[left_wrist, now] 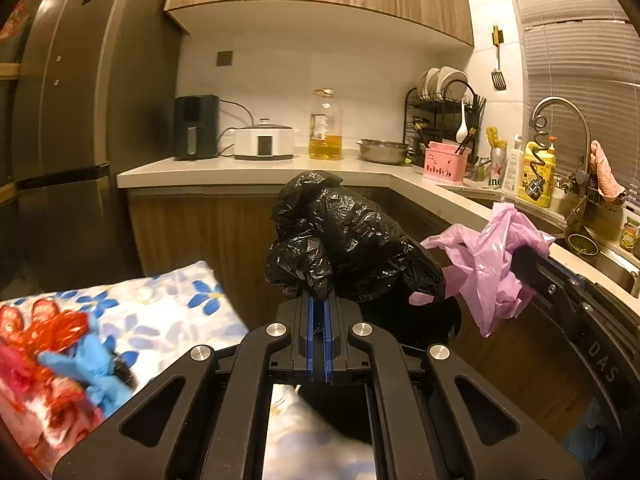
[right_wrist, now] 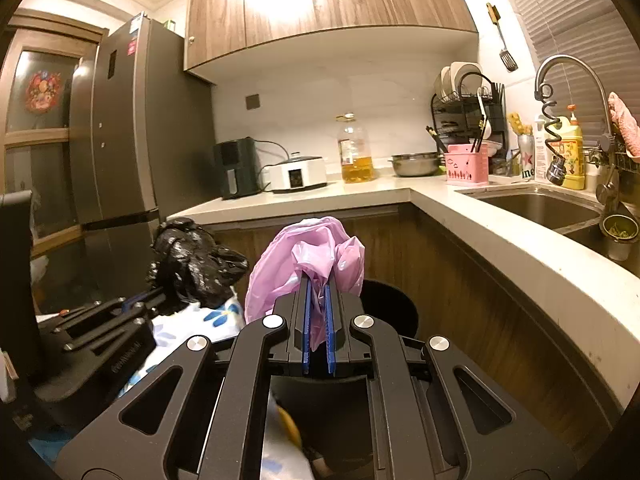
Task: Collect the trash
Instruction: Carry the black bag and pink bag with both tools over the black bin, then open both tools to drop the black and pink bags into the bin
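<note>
My left gripper (left_wrist: 319, 300) is shut on a crumpled black plastic bag (left_wrist: 340, 240), held up in front of the counter. The same black bag (right_wrist: 196, 260) shows at the left of the right wrist view, with the left gripper (right_wrist: 160, 300) below it. My right gripper (right_wrist: 319, 288) is shut on a crumpled pink plastic bag (right_wrist: 308, 256). In the left wrist view that pink bag (left_wrist: 492, 256) hangs at the right from the right gripper (left_wrist: 520, 264). A black round bin (right_wrist: 394, 308) stands on the floor just beyond and below the pink bag; in the left wrist view it is mostly hidden.
A table with a floral cloth (left_wrist: 160, 304) at the left carries a blue glove (left_wrist: 92, 364) and red plastic (left_wrist: 56, 332). The L-shaped counter (right_wrist: 500, 232) holds appliances, an oil bottle (right_wrist: 356, 152), a sink (right_wrist: 536, 208) and a dish rack. A tall fridge (right_wrist: 120, 140) stands left.
</note>
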